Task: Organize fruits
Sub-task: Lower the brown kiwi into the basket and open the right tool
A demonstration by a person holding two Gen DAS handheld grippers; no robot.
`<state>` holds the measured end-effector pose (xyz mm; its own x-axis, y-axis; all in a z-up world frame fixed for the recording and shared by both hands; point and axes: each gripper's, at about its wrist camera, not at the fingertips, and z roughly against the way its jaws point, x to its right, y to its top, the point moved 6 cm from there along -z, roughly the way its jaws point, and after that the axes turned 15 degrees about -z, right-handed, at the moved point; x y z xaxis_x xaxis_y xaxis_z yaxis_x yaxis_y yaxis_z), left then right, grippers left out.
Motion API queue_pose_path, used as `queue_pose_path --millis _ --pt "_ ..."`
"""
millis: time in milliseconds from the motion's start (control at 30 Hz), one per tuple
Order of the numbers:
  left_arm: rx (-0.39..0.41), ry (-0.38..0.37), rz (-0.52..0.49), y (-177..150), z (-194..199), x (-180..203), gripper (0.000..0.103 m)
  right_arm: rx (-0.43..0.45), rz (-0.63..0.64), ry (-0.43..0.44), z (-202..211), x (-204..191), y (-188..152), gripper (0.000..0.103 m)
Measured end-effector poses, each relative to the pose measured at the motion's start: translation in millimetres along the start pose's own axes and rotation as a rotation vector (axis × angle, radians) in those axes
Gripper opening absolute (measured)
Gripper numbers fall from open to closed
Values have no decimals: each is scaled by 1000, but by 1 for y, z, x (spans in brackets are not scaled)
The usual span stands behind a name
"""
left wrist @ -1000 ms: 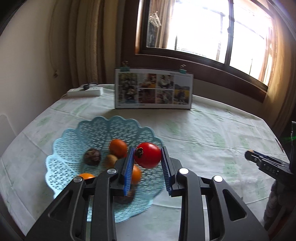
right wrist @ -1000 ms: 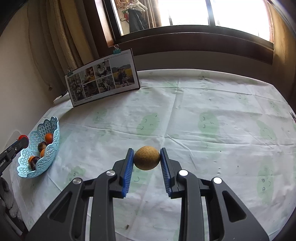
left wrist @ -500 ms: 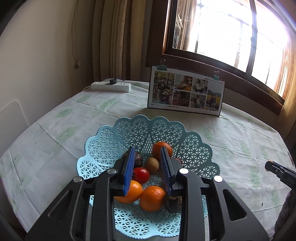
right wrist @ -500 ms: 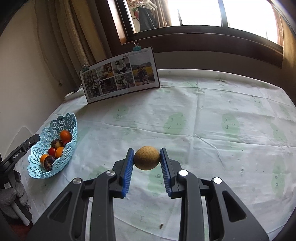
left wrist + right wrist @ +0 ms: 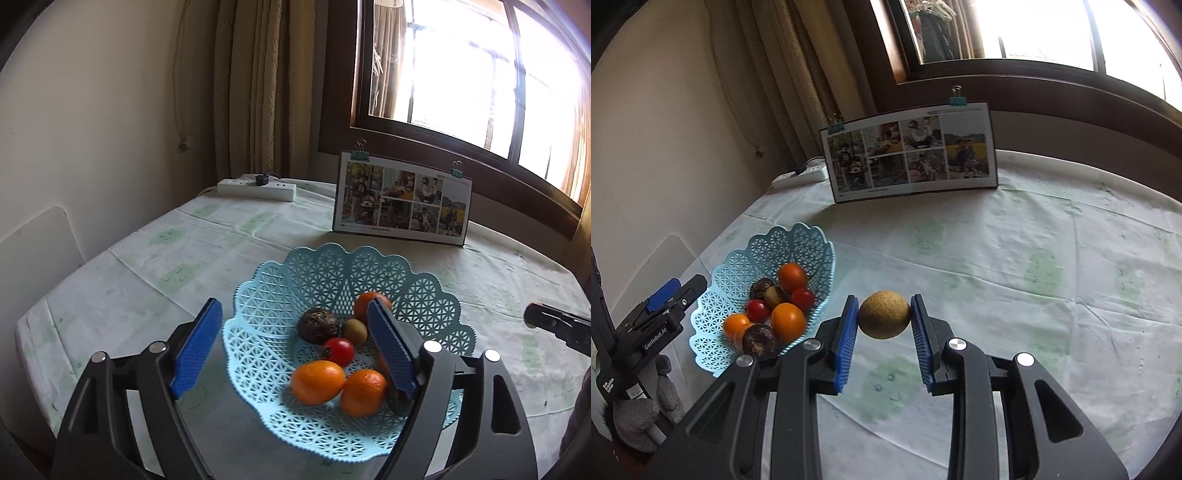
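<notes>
The left gripper hangs over the near rim of the light-blue lattice fruit basket, its jaws spread wide with nothing between them. Inside the basket lie a red cherry tomato, two oranges at the front, a further orange at the back, a small kiwi and a dark, rough-skinned round fruit; another dark fruit sits partly hidden behind the right blue pad. The right wrist view shows a second small tomato in the basket as well.

The right gripper has its jaws closed on a tan, rough-skinned round fruit, held clear above the bench, just right of the basket. The bench is covered with a pale cloth printed with green patches. A clipped photo collage board stands upright near the far edge below the window, and a white power strip lies beside the curtain
</notes>
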<state>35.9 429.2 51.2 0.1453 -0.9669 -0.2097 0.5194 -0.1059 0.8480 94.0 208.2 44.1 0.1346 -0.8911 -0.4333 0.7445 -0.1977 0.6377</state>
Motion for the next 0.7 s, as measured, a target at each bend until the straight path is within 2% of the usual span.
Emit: queue_pose_path --millis 200,433,700 --pt "1 52 -16 -9 5 -14 93 -35 60 56 -19 -45 -6 29" --pt "-20 61 5 -19 4 -29 94 -111 115 131 -46 -93 -20 29" --pt "-30 67 11 -24 3 -38 94 -176 142 142 -76 -117 -36 30"
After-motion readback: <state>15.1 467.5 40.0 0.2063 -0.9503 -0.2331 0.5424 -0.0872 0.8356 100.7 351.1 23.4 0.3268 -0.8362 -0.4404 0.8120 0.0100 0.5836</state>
